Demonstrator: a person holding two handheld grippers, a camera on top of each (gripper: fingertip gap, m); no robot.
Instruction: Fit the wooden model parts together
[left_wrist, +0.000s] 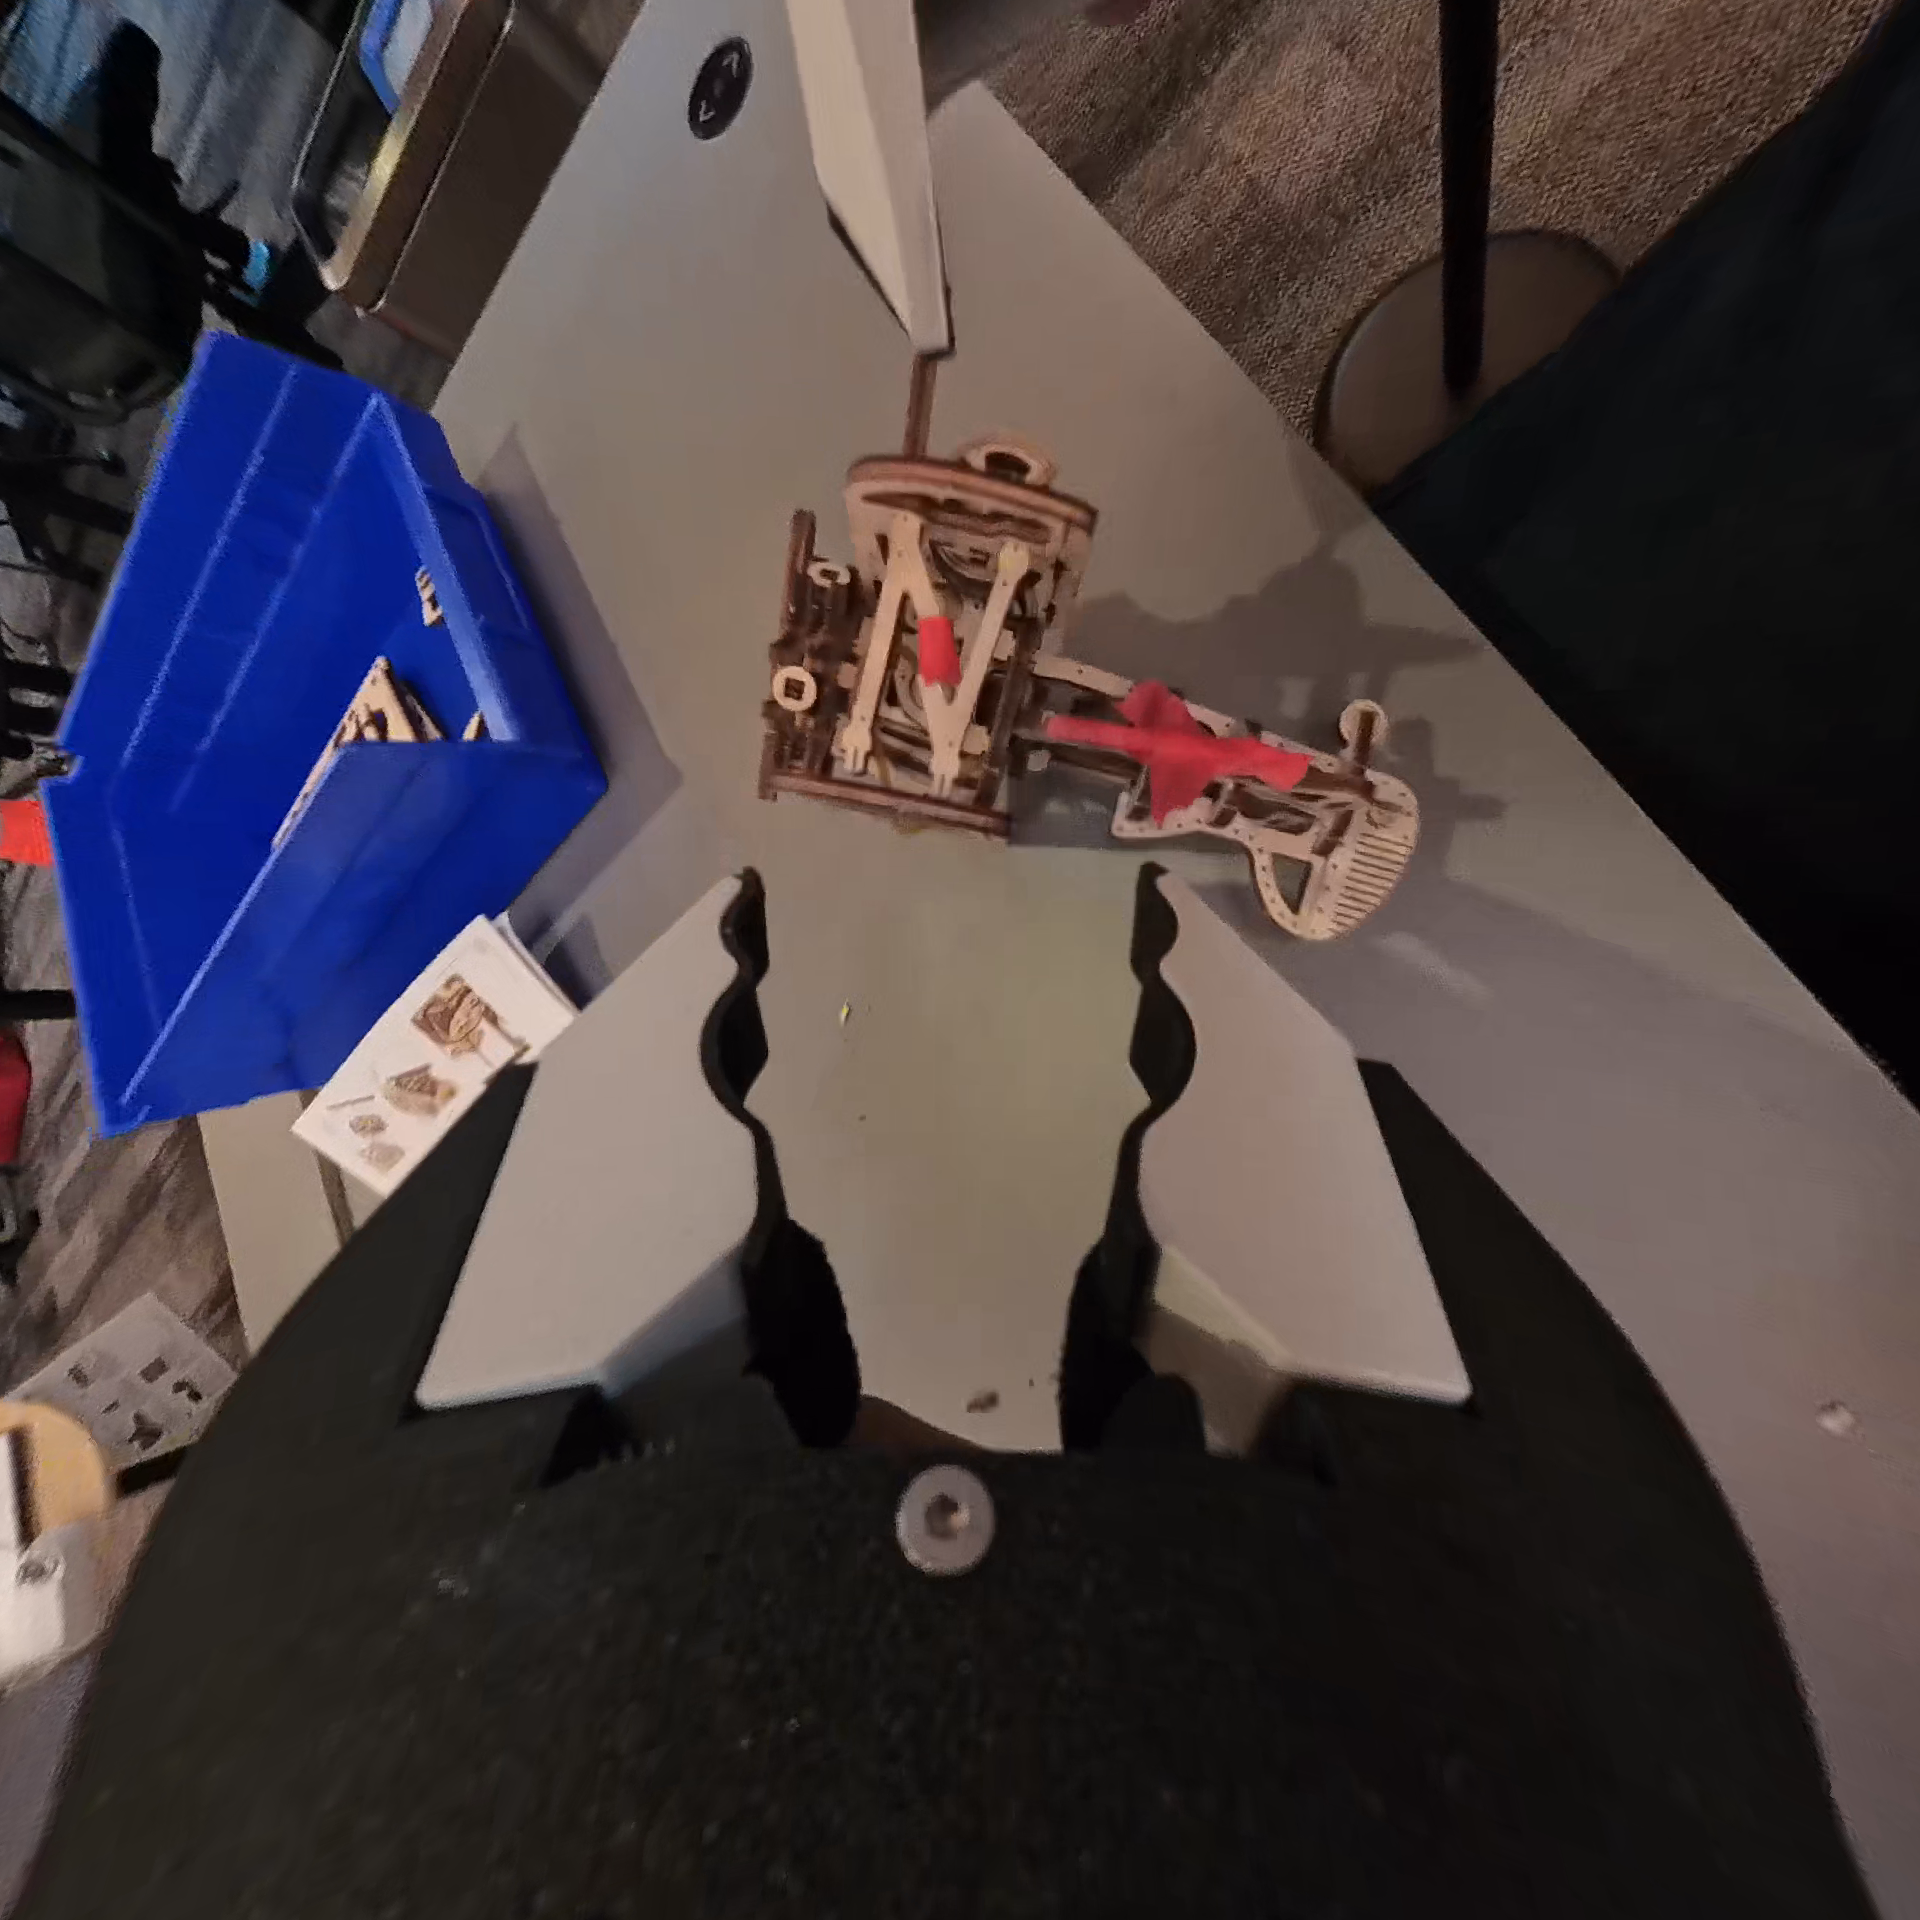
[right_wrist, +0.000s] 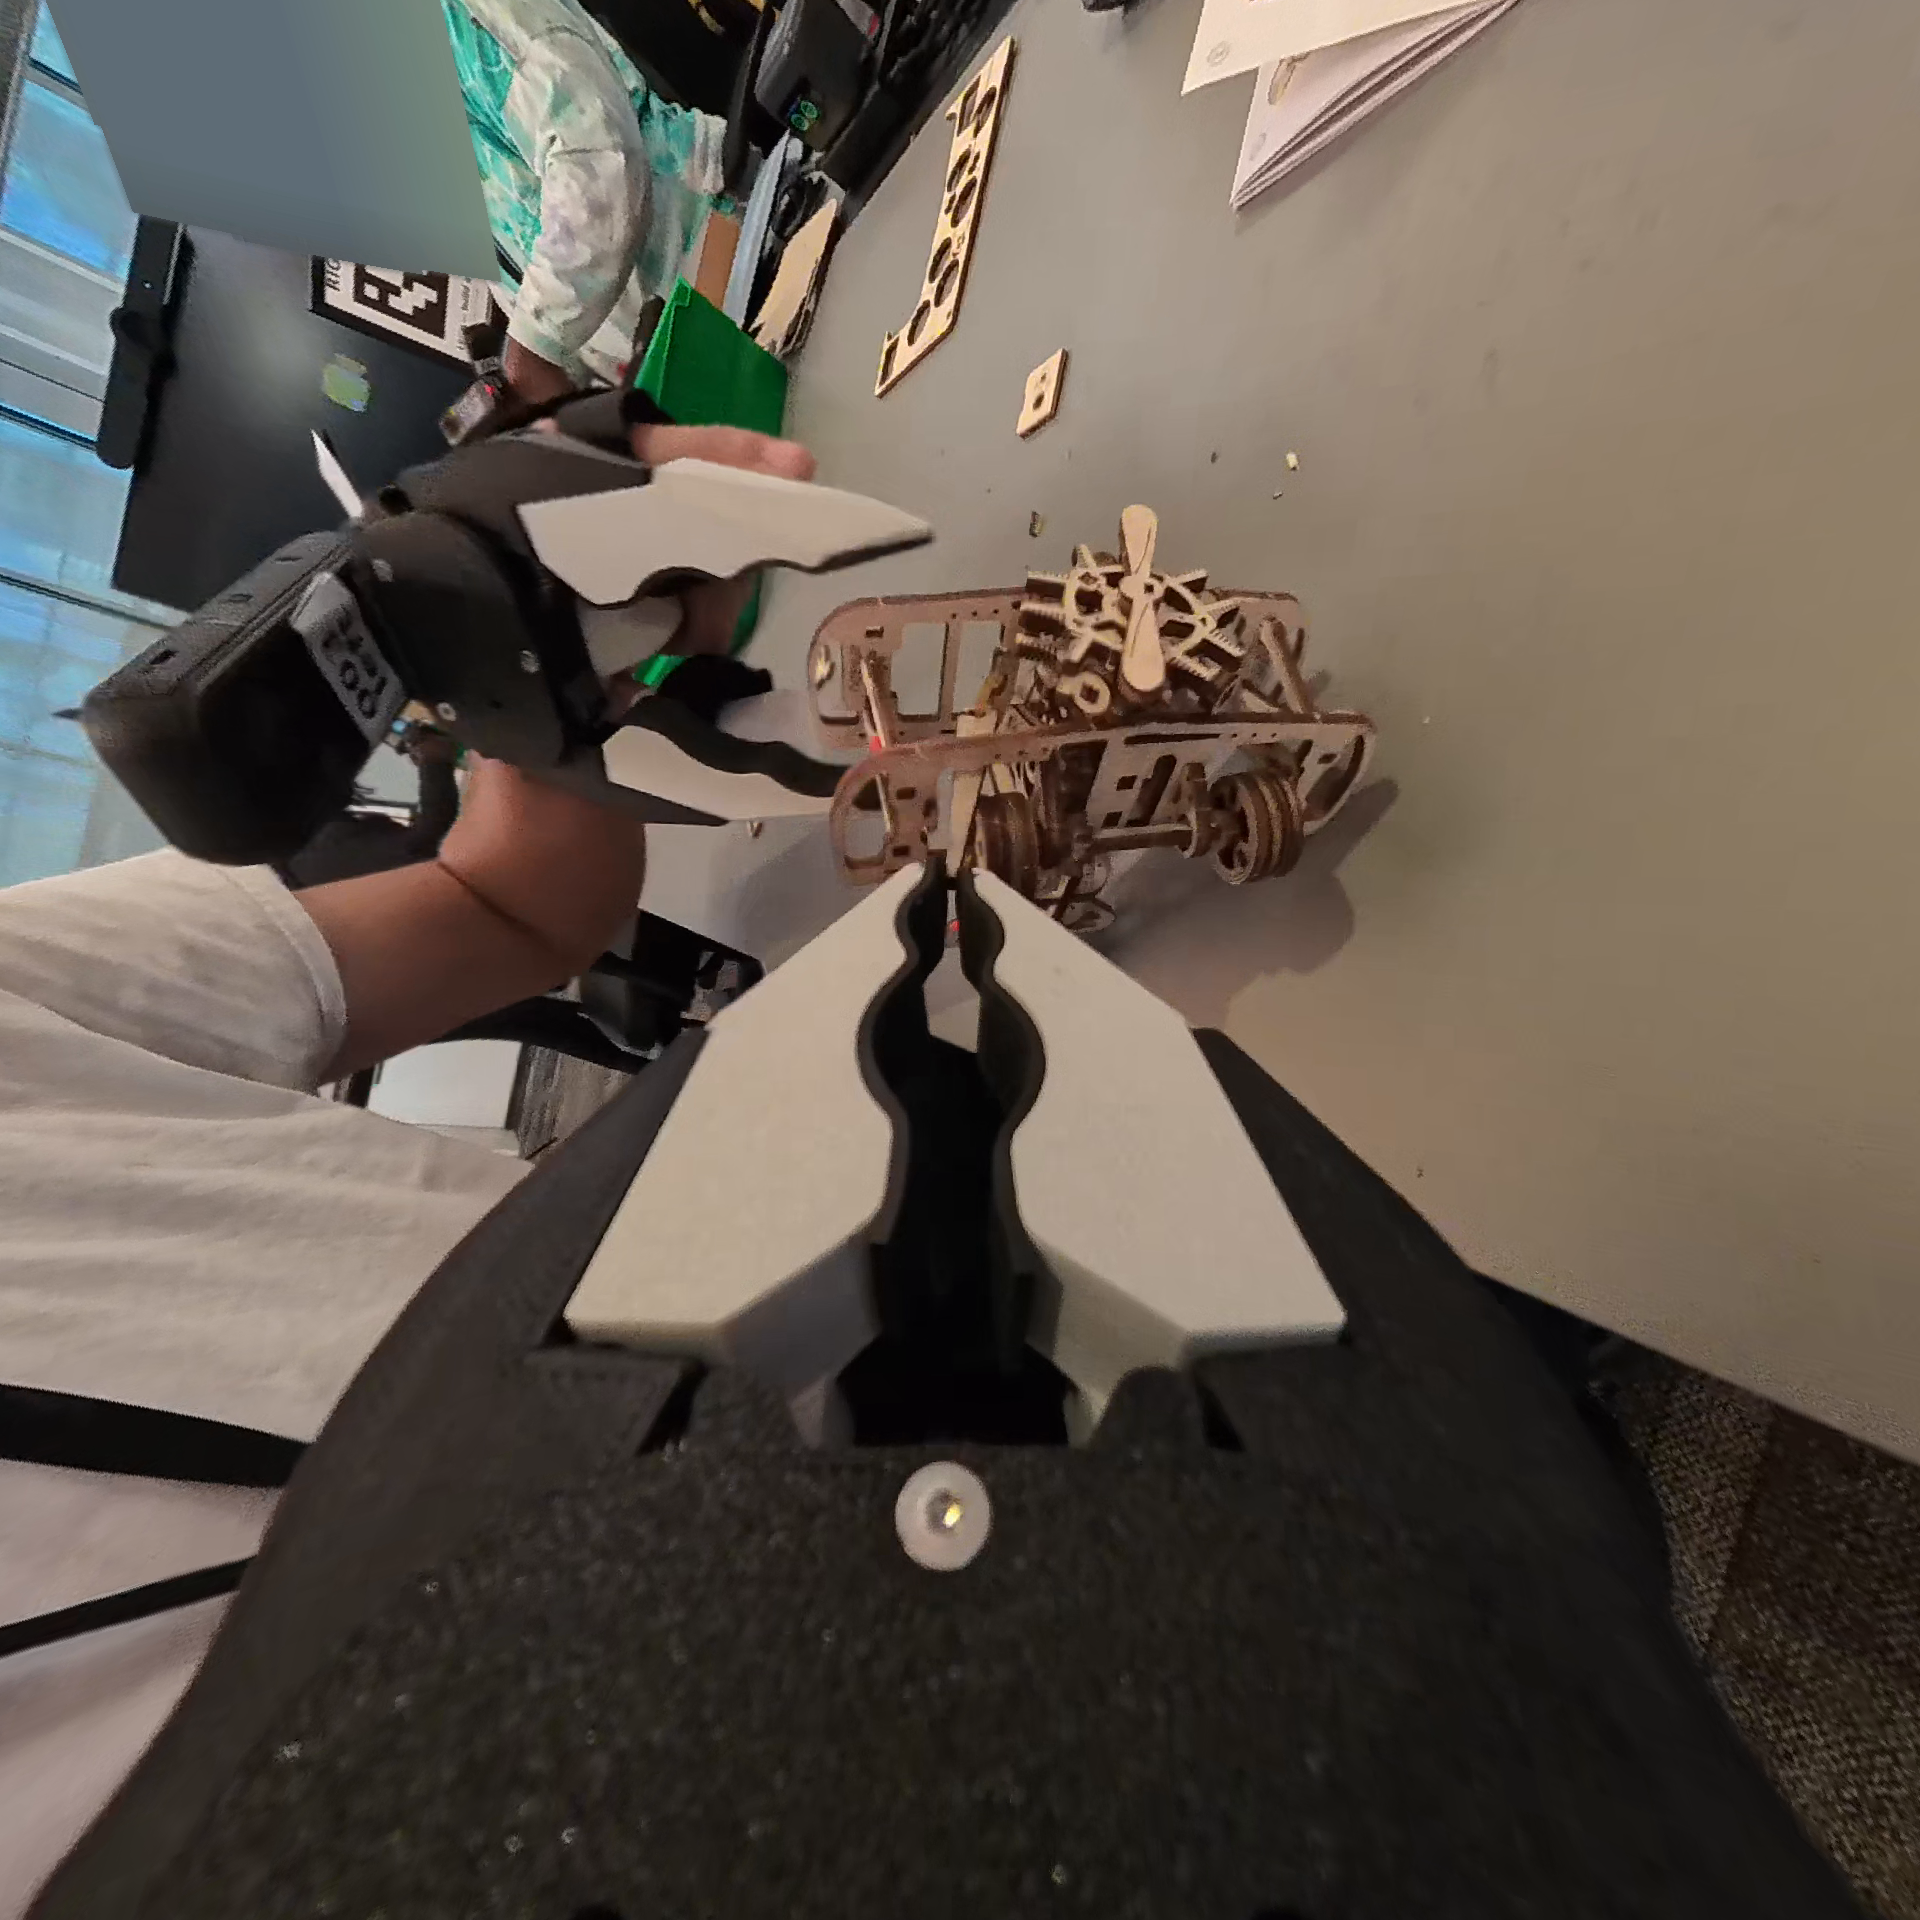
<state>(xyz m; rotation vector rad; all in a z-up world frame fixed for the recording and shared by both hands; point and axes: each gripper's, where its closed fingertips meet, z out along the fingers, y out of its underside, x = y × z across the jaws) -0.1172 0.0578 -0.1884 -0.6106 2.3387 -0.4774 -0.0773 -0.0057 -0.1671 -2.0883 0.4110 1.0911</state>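
Note:
A wooden model biplane (left_wrist: 935, 644) with red tape on its wing struts and tail stands on the grey table (left_wrist: 644, 468). My left gripper (left_wrist: 945, 883) is open and empty, just short of the model's near side. My right gripper (right_wrist: 948, 883) is shut on a thin wooden stick (right_wrist: 961, 821) that reaches into the model (right_wrist: 1091, 727) at its wing edge. In the left wrist view the right gripper (left_wrist: 930, 338) comes in from the top with the stick (left_wrist: 920, 405) touching the model. In the right wrist view the left gripper (right_wrist: 868, 665) hangs open beside the wings, held by a hand.
A blue bin (left_wrist: 312, 727) with wooden sheets stands left of the model, with an instruction leaflet (left_wrist: 436, 1060) by it. A punched wooden sheet (right_wrist: 945, 229), a small square piece (right_wrist: 1042, 393), booklets (right_wrist: 1330, 83) and a green bin (right_wrist: 707, 364) lie farther off. A person stands behind. My right fingertips sit around 9 centimeters from my left ones.

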